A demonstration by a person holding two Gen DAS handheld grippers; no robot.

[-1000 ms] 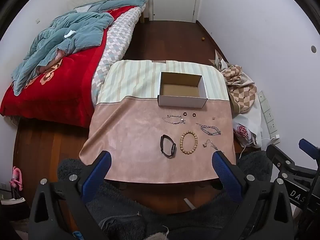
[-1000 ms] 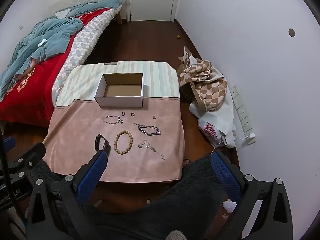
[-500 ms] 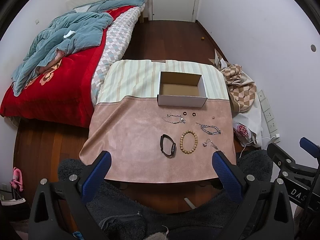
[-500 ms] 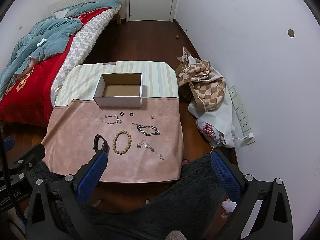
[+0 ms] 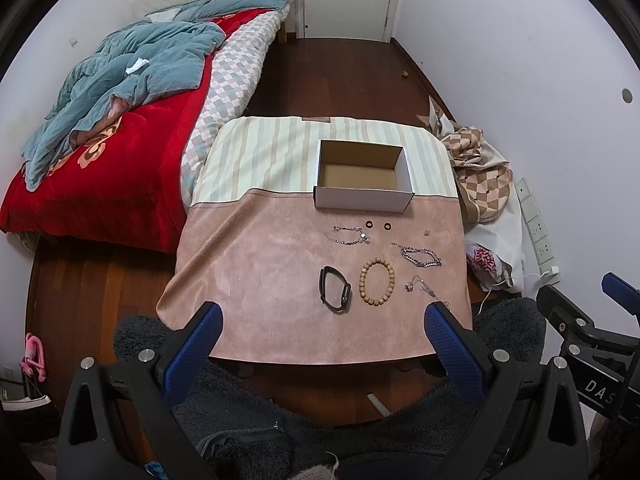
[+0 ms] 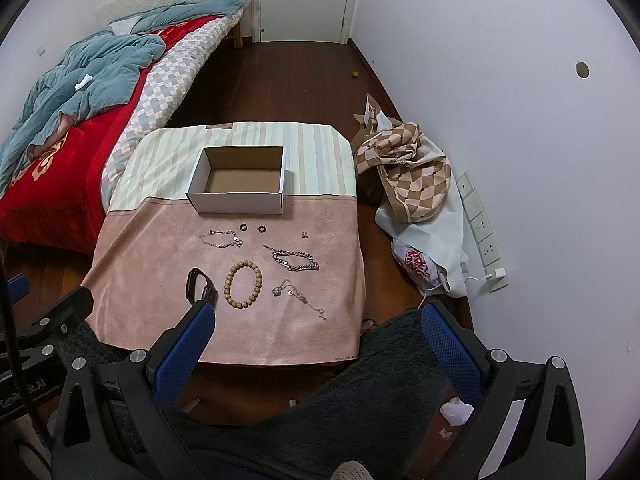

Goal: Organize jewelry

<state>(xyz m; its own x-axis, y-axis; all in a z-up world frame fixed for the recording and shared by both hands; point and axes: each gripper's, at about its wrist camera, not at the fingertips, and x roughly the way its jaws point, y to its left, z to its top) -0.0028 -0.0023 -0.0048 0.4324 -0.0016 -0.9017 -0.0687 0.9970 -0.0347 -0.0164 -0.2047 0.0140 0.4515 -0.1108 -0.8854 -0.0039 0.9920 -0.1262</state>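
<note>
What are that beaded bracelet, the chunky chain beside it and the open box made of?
Beaded bracelet: probably wood, with matte tan round beads. Chunky chain: looks like metal, with silvery links that glint. Open box: cardboard, with a plain brown inside and white outer walls.

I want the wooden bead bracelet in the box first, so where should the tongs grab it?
Probably pinch the near arc of the bead bracelet from straight above, one finger inside the ring: it lies flat and open, with the black band close on its left.
</note>
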